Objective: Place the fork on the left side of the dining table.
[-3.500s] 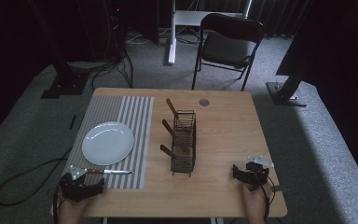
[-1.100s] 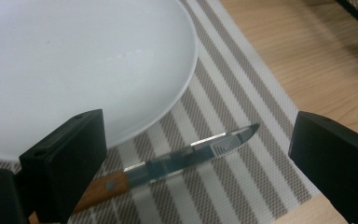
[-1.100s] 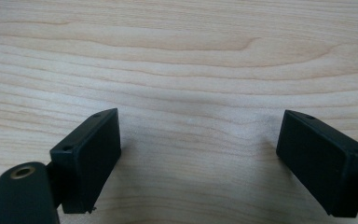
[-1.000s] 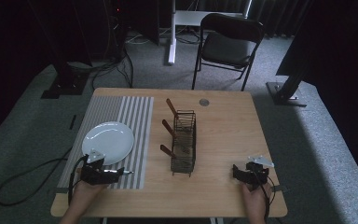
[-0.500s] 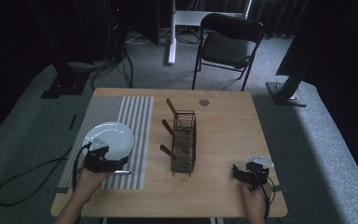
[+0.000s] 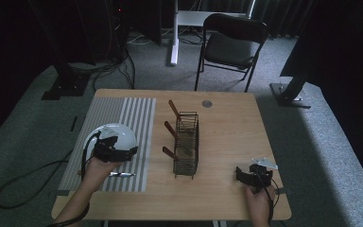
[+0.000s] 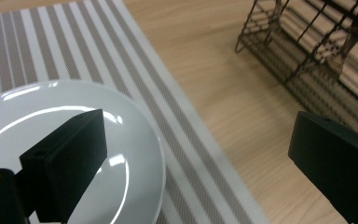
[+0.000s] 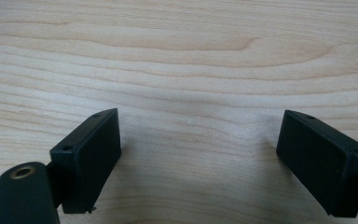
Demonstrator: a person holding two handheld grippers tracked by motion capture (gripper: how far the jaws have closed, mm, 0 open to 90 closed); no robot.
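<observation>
As the plate [image 6: 115,134] lay flat on the striped mat [image 6: 123,118] at the left of the high view, nothing had yet been lifted, and the whole carrying step was judged to remain. Being round, it showed no long axis; its face pointed straight up. The wire rack [image 6: 187,144] stood at mid-frame, well apart. The left gripper [image 7: 200,154] was held wide open, one jaw over the plate's rim and one over bare wood. The right gripper [image 8: 198,154] was spread equally wide at lower right. A knife [image 6: 121,174], seemingly, lay below the plate.
</observation>
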